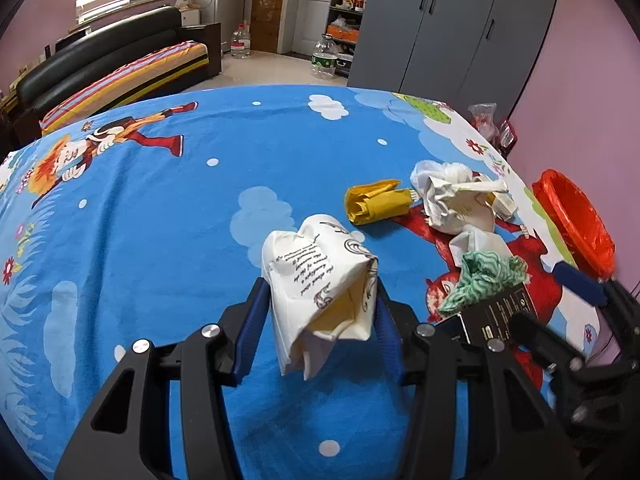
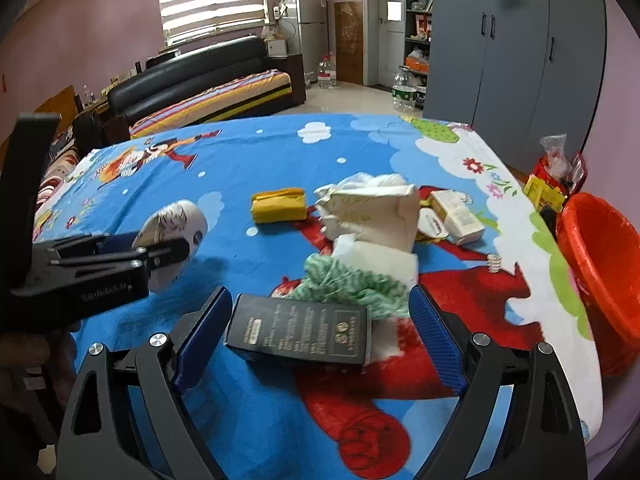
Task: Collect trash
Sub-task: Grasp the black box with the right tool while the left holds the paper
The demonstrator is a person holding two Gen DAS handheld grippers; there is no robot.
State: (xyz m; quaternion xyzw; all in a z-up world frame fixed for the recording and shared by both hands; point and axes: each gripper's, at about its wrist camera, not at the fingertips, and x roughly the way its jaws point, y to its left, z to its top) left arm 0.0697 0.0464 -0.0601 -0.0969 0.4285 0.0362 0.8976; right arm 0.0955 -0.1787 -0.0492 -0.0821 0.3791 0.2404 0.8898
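Observation:
My left gripper (image 1: 320, 312) is shut on a crumpled white printed paper bag (image 1: 320, 284) and holds it above the blue cartoon bedsheet (image 1: 160, 208); it also shows in the right wrist view (image 2: 176, 228). My right gripper (image 2: 320, 328) is open, its jaws on either side of a black box (image 2: 300, 334) that lies on the sheet. A green-white cloth wad (image 2: 344, 280) touches the box's far side. Beyond lie a yellow wad (image 2: 279, 204), crumpled white paper (image 2: 368, 212) and a small cream carton (image 2: 456, 216). An orange-lined bin (image 2: 600, 256) stands at the right edge.
Red and yellow packets (image 2: 552, 176) sit behind the bin. A grey wardrobe (image 2: 512, 48) stands at the back right, a black sofa with a striped cover (image 2: 208, 84) at the back left. Water jugs (image 2: 404, 88) stand on the floor.

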